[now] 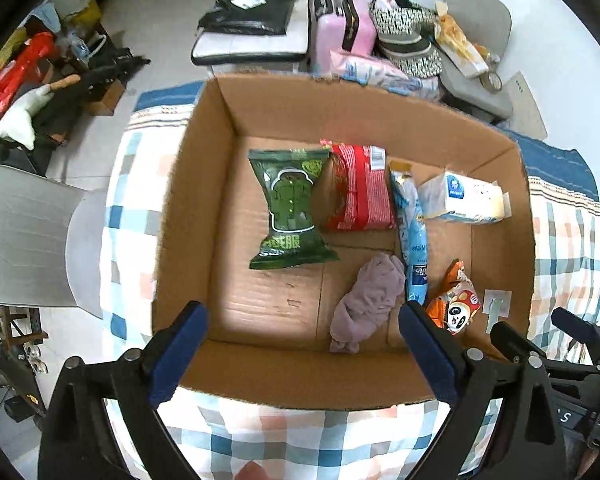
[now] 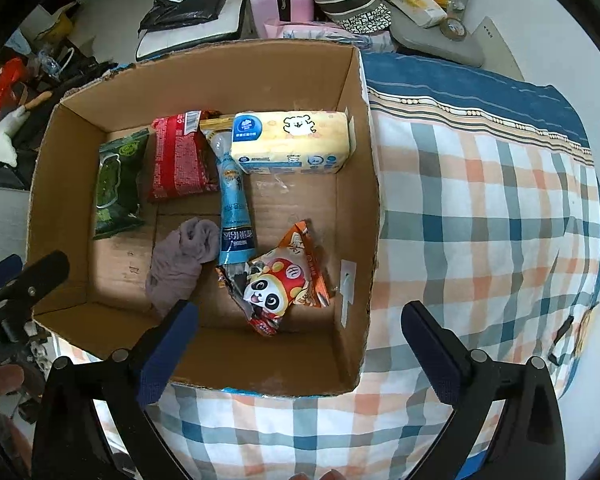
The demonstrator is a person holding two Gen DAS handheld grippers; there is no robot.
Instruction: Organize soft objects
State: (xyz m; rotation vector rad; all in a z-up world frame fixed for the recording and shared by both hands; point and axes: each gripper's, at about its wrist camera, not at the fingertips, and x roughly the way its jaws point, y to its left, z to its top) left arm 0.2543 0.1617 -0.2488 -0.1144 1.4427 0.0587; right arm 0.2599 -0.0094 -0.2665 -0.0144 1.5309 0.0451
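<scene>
Evidently, from the left wrist we see our left tool (image 1: 302,354) wide open and empty above the cardboard box (image 1: 204,184); the crumpled purple cloth (image 1: 366,300) lies just ahead at one o'clock, long axis toward one o'clock.

From the right wrist, our right tool (image 2: 300,354) gapes empty; the cloth sits at eleven o'clock, nearer the left.

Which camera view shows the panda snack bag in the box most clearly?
The right wrist view: the panda snack bag lies fully visible near the picture's center, its printed face clear. In the left wrist view, the left gripper finger covers part of it.
</scene>
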